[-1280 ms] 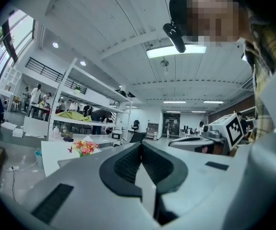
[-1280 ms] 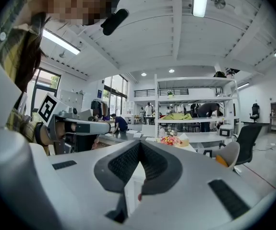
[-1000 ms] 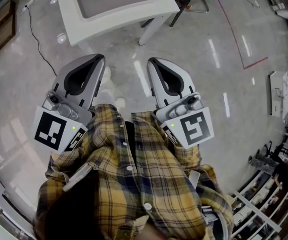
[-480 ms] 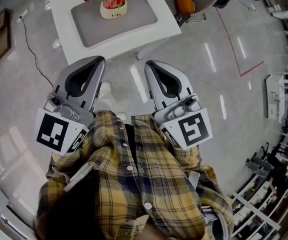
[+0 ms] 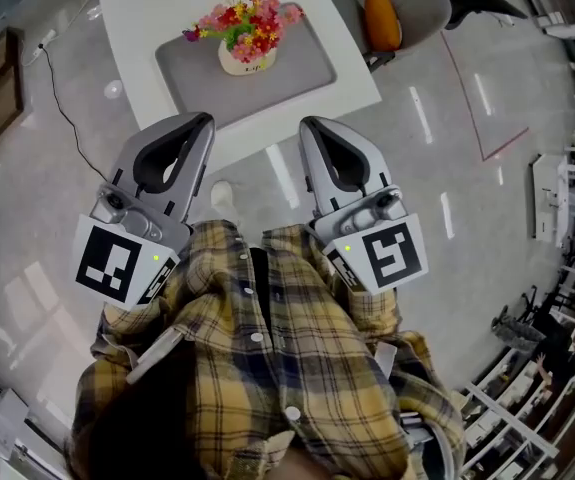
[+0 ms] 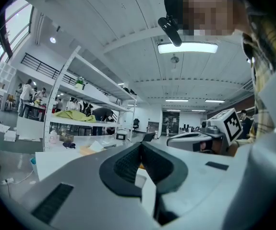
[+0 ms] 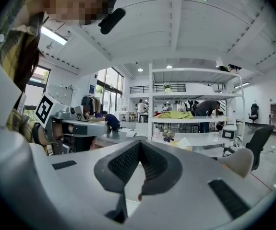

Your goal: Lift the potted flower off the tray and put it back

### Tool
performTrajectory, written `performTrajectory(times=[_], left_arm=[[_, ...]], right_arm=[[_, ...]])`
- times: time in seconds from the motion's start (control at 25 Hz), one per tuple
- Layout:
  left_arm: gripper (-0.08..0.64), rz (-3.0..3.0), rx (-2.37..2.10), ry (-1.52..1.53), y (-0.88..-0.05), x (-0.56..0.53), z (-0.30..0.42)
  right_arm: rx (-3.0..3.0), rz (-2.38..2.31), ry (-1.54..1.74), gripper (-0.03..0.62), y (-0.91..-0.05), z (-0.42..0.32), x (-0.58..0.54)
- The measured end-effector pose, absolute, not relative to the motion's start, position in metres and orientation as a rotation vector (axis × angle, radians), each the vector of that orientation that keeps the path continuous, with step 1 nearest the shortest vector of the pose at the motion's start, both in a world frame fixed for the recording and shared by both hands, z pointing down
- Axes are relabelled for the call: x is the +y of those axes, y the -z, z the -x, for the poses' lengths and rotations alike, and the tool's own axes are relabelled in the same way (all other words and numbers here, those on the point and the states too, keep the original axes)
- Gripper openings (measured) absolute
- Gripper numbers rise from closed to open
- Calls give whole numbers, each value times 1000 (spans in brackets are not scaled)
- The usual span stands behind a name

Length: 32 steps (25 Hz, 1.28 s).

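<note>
**Flower on its tray, both claws closed**

We see the potted flower standing on the grey tray at the top centre of the head view, on a white table. Lower in the frame, our left gripper and right gripper point toward it. Each has its jaws pressed together on nothing.
</note>
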<state>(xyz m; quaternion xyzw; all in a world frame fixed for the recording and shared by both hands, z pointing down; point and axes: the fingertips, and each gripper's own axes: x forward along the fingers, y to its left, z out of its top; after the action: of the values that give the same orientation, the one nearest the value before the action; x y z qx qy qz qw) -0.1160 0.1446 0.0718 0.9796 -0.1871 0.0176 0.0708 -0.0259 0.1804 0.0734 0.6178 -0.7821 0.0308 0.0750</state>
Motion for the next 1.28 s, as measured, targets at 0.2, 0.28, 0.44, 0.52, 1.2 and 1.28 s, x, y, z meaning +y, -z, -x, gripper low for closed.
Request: performTrajectory(times=[0.2, 0.28, 0.44, 0.52, 1.2, 1.28], left_arm=[[8, -2928, -531, -94, -83, 125, 113], [8, -2914, -525, -109, -95, 121, 112], [8, -2895, -551, -124, -104, 106, 105], [8, -2882, -588, -124, -102, 94, 94], [8, -2776, -1007, -87, -89, 18, 21], [8, -2764, -1040, -99, -92, 17, 21]], right_arm=[[-2329, -1853, -145, -2, -83, 26, 158], [-2320, -1845, -168, -3, -94, 25, 152], [-2338, -1818, -187, -2, -101, 16, 133], [-2356, -1793, -194, -2, -99, 3, 118], [-2640, -1331, -102, -3, -85, -50, 13], [-2654, -1291, -90, -3, -86, -50, 10]])
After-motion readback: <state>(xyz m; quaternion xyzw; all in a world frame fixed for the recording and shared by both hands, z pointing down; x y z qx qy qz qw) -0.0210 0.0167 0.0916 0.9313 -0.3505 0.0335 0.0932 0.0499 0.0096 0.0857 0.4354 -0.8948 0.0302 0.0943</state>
